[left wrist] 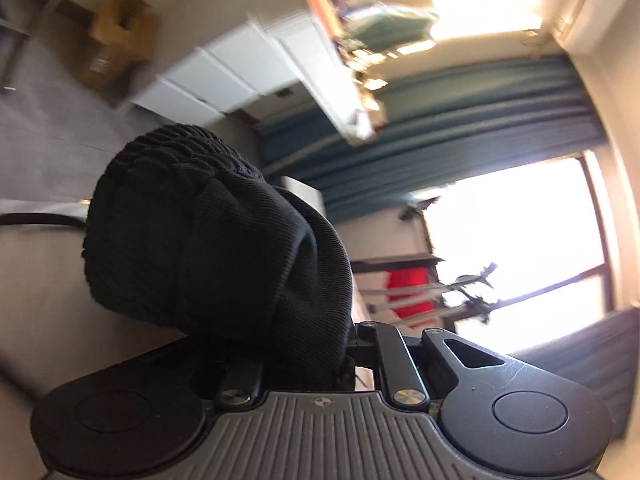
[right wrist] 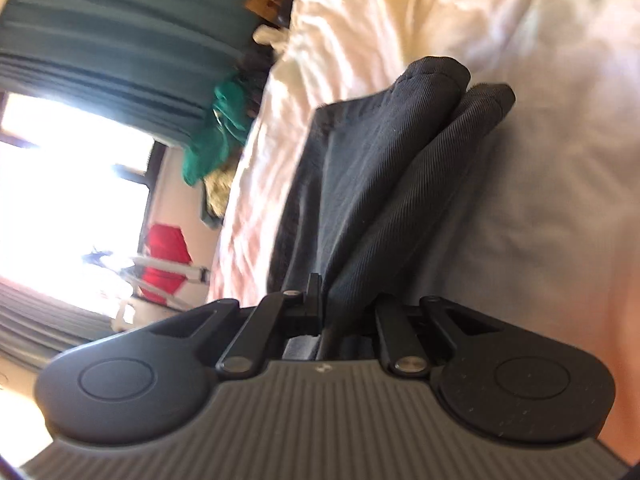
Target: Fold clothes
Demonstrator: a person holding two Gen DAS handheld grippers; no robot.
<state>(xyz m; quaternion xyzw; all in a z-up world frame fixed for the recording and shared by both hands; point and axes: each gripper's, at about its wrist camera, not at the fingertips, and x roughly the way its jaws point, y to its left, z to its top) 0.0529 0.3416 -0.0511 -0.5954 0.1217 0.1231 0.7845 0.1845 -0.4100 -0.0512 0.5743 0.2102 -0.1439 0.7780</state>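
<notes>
We start with the bed (right wrist: 540, 160), its pale sheet rumpled and sunlit, taking up most of the right wrist view. Behind it hang teal curtains (right wrist: 120, 40) beside a bright window (left wrist: 520, 260); both views are tilted and a bit blurred.

Across the sheet lies the dark garment (right wrist: 380, 168), ribbed cloth doubled into long folds, one end on the bed and the near end running into our right gripper (right wrist: 326, 308), whose jaws are clenched on that cloth. In the left wrist view another part of the dark cloth bunches up in front of the lens, lifted off the bed; our left gripper (left wrist: 320, 360) is clamped on it too, fingers mostly buried.

We judge the cloth soft, light and limp, not slippery thanks to the ribbing, nothing fragile. It will sag between the two holds and the stacked layers may slide apart. Best holds: at corners or along a folded edge, pinching all layers together, keeping it taut between grippers.
</notes>
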